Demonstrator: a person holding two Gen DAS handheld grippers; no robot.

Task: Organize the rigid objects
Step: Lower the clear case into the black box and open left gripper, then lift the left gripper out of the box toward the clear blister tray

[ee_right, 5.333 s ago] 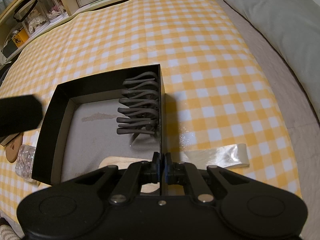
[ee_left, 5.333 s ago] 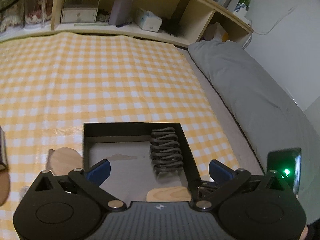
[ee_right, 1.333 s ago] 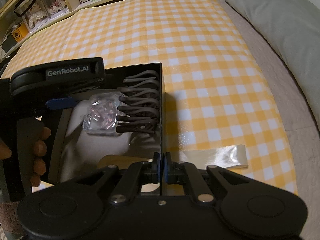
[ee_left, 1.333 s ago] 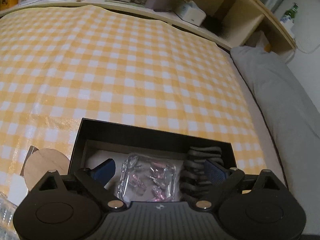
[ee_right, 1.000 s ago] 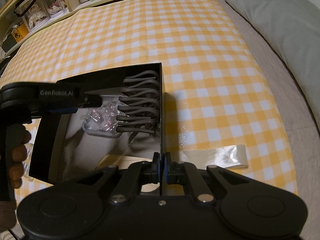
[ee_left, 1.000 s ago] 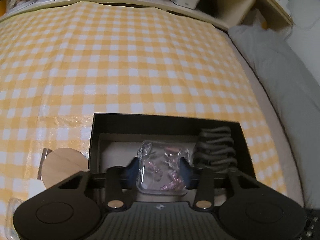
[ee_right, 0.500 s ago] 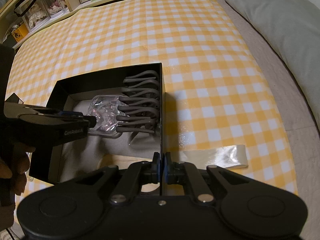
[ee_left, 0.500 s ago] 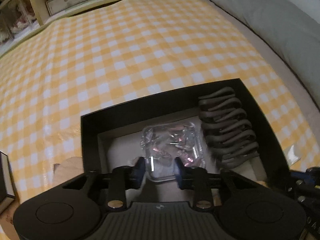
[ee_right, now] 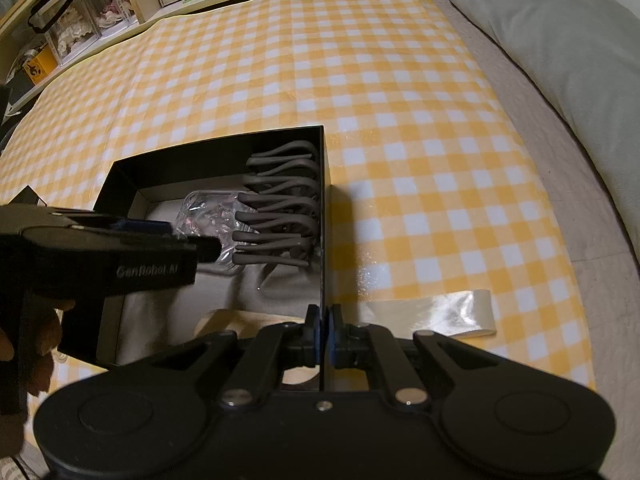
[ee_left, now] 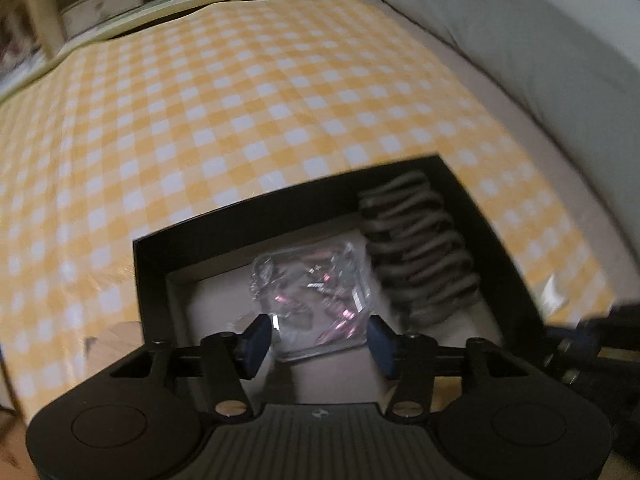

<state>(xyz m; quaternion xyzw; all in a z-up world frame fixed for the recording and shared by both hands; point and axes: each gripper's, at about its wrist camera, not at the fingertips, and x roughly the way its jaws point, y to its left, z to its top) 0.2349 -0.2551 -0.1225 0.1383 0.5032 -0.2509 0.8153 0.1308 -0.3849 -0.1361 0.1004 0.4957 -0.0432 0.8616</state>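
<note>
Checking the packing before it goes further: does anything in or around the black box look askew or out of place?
Mildly. The clear plastic case of pink bits sits skewed in the black cardboard box, pressed against the stack of dark grey hangers. A loose strip of clear tape lies on the yellow checked cloth outside.

Bed (ee_right: 400,100) w/ checked cloth: black box (ee_right: 216,152), prob. tape strip (ee_right: 440,312).

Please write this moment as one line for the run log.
left tongs: opening, clear case between pads, inside black box | right tongs: shut on box wall | case beside dark hangers
</note>
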